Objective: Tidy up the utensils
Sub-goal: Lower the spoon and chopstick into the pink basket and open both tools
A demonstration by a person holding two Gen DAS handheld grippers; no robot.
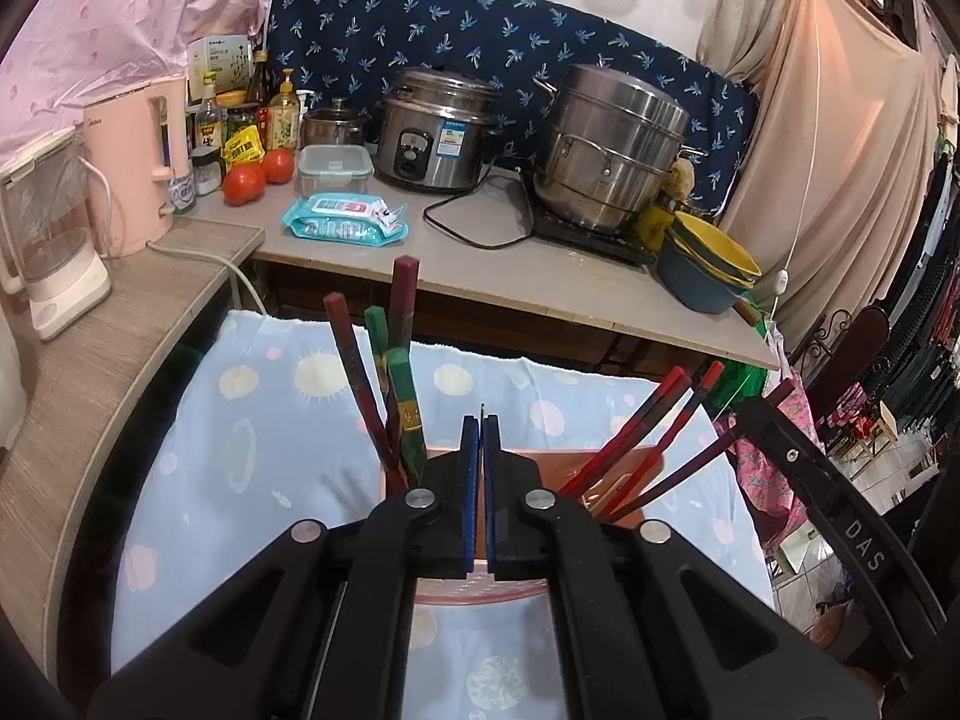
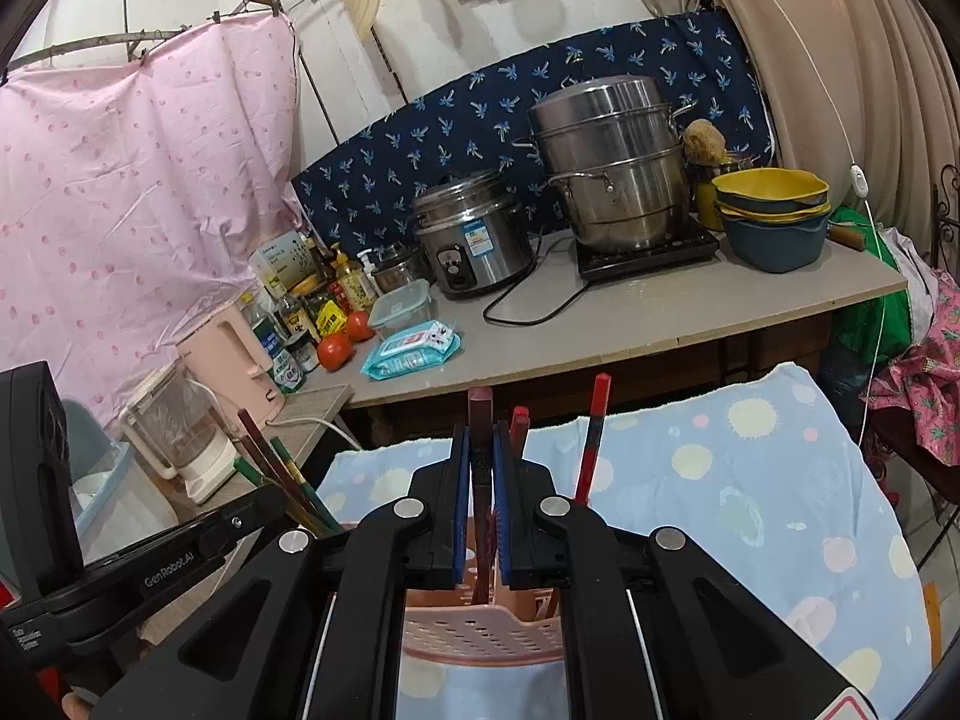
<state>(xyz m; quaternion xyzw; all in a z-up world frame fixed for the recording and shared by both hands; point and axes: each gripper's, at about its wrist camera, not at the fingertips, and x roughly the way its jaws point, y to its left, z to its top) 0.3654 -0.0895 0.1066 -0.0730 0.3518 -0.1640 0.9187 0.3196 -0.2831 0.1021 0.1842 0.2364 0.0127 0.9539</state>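
Observation:
A pink perforated holder [image 2: 474, 630] stands on a table under a blue sun-print cloth [image 2: 750, 480]. My right gripper [image 2: 480, 429] is shut on a dark red chopstick [image 2: 480, 408], which stands upright with its lower end inside the holder. Beside it, red chopsticks [image 2: 591, 438] lean in the same compartment. My left gripper [image 1: 481, 420] is shut just above the holder [image 1: 552, 462], its blue pads pressed together. To its left lean dark red and green chopsticks [image 1: 384, 390]; to its right lean red ones [image 1: 648, 438].
Behind the table runs a counter [image 1: 540, 276] with a rice cooker [image 1: 435, 132], a steamer pot [image 1: 612, 144], stacked bowls [image 1: 708, 270], a wipes pack [image 1: 345, 216], tomatoes [image 1: 246, 180], a pink kettle [image 1: 141, 162] and a blender [image 1: 48, 240]. Clothes hang at right.

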